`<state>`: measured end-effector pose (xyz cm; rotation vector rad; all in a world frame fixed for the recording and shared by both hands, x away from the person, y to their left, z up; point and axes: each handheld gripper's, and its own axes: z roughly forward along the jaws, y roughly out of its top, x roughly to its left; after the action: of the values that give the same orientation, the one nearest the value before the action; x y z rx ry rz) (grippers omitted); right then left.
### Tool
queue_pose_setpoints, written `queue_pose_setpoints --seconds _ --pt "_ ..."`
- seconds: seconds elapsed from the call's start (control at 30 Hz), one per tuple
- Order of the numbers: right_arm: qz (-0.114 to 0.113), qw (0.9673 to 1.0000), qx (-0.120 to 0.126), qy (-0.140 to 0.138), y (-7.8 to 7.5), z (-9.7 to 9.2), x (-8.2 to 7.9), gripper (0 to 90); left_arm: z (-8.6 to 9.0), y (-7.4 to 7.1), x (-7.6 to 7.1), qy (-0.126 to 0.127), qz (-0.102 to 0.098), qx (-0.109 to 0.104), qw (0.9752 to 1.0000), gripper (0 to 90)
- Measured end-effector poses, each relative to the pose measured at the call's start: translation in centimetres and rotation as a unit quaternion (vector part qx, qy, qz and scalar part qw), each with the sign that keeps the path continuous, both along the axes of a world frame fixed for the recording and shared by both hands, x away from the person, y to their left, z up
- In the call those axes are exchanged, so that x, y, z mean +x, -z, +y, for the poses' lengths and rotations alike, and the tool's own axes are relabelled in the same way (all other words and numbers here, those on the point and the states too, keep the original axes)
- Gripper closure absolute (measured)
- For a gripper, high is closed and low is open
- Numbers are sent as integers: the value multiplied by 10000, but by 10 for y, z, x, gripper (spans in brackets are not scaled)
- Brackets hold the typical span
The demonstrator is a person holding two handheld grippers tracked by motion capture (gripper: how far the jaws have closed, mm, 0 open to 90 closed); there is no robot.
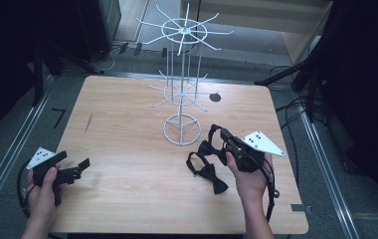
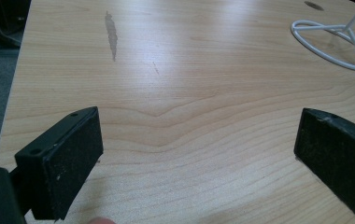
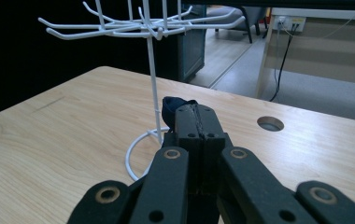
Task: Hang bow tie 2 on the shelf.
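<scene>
Grey floor [image 1: 8,149], dark surroundings

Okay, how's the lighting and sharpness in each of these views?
High view: dim, bluish, dark surroundings, the white wire rack stays readable. Left gripper view: broad glare on the table, jaws sharp. Right gripper view: shut jaws on the black strap, slightly soft close up, background bright.

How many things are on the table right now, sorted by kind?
White wire rack: 1
Black bow ties: 2, one lying flat, one with its strap pinched in the right gripper
Total: 3
</scene>
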<state>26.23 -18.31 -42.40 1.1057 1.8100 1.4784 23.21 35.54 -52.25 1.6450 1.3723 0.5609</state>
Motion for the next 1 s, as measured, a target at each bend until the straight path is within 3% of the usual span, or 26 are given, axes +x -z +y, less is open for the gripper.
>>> queue_pose_setpoints --seconds 0.37,1.0 --pt "-148 9998 -3 -146 -12 7 0 900 -3 0 1 67 19 133 9999 16" --pt "-278 9992 40 -284 -29 20 7 900 -3 0 2 65 21 138 9999 16"
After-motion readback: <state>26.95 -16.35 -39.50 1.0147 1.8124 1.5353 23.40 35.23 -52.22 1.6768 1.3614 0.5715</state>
